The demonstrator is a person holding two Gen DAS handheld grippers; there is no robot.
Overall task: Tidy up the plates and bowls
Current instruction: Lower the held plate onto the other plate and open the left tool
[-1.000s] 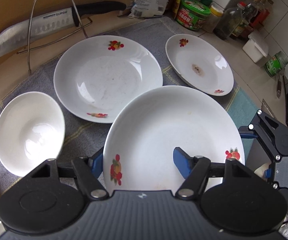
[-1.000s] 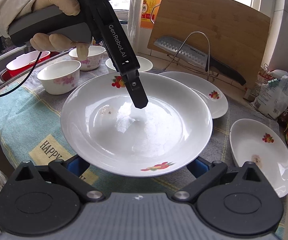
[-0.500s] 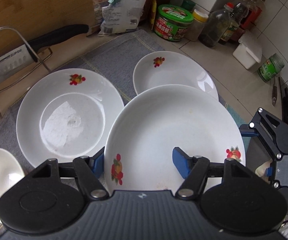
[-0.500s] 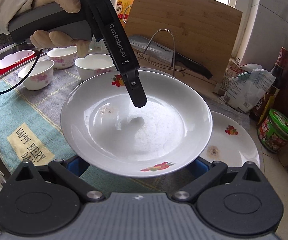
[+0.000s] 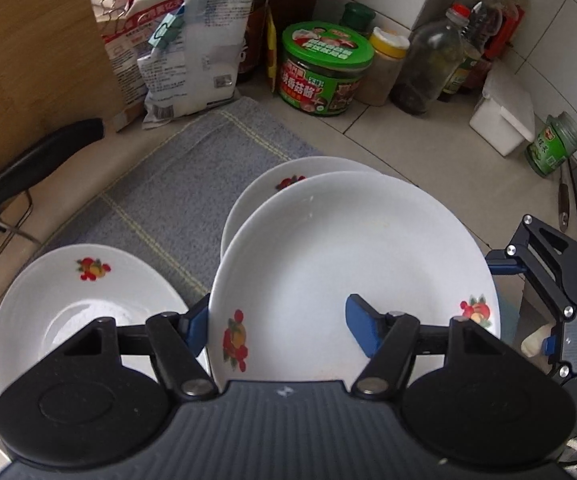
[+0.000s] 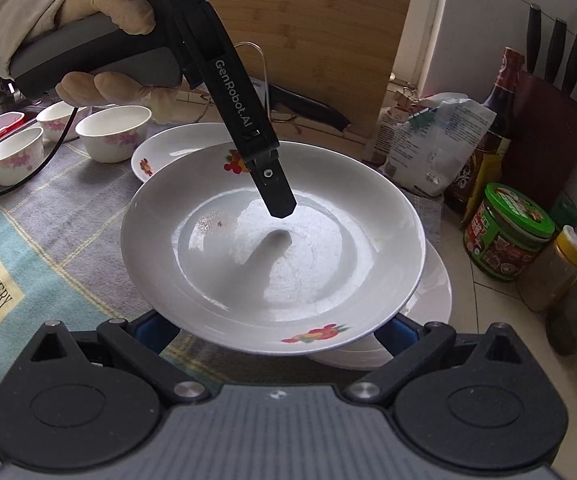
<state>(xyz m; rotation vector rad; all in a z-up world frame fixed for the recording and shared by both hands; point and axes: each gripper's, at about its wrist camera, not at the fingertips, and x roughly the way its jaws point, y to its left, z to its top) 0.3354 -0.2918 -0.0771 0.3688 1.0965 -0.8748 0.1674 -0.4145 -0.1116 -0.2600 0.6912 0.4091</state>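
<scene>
White plate [image 5: 352,256] sits clamped by its near rim in the left gripper [image 5: 278,322], one finger over, one under, held above a smaller plate [image 5: 288,178] near the mat's [image 5: 192,168] right edge. Right gripper [image 6: 272,328] has its fingers under the plate's opposite rim; I cannot tell whether it grips.

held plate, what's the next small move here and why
Probably lower it straight down. The held plate is pinched at opposite rims by the left gripper and the right gripper, and it hangs almost directly above the smaller plate on the gray mat, so it looks lined up to stack there.
</scene>
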